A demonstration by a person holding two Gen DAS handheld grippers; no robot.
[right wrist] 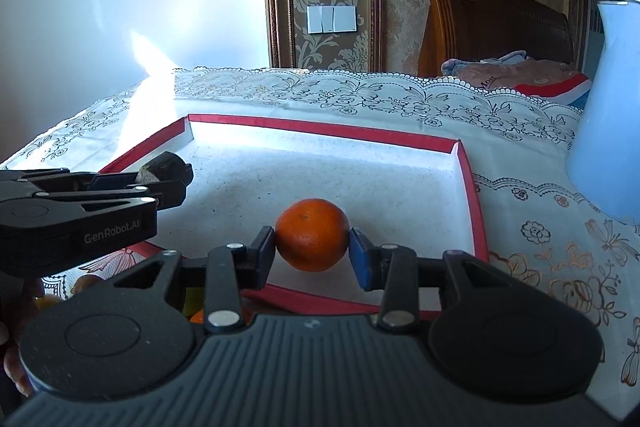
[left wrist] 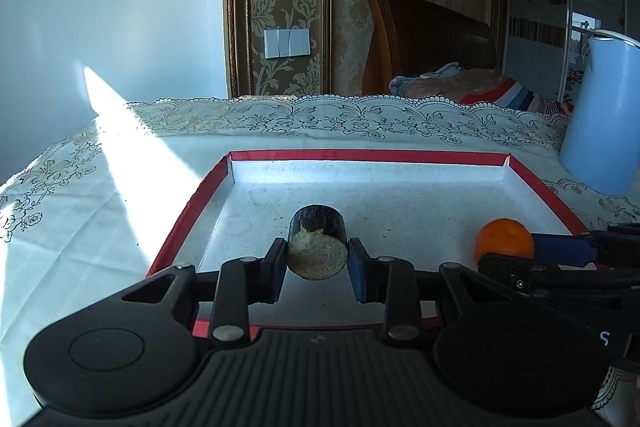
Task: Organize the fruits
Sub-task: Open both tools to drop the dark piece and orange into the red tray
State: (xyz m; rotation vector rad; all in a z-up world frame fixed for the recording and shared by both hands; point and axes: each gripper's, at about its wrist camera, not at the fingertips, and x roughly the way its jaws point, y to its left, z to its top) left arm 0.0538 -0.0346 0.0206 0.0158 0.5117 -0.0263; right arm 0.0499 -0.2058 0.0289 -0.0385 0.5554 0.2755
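The left gripper (left wrist: 317, 254) holds a short dark cylinder piece (left wrist: 318, 247) between its two fingers, both pads touching its sides. The piece has a black skin and a pale, grainy cut face turned to the camera; it looks like a cut piece of sugarcane, but I cannot tell this for sure. It is over the near left part of the red-rimmed tray (left wrist: 368, 157); whether it touches the white tray floor I cannot tell.

The right gripper (right wrist: 312, 247) is closed on a tangerine (right wrist: 312, 234), with one pad at each side of the fruit. The tangerine is over the near middle of the tray (right wrist: 320, 129) in the right wrist view; whether it rests on the tray floor cannot be seen. In the left wrist view the same tangerine (left wrist: 505, 239) appears at the near right corner of the tray, with the right gripper (left wrist: 532, 251) coming in from the right.

In the right wrist view the left gripper (right wrist: 176, 179) stands over the left edge of the tray with the dark piece (right wrist: 166, 167) in its tips.

The tray lies on a white tablecloth (left wrist: 340, 119) with a flower lace border. To the right of the tray, apart from it, stands a light blue jug (left wrist: 604, 115). Near the front left corner of the tray, low in the right wrist view, some more fruits (right wrist: 196, 315) are partly hidden behind the gripper body.
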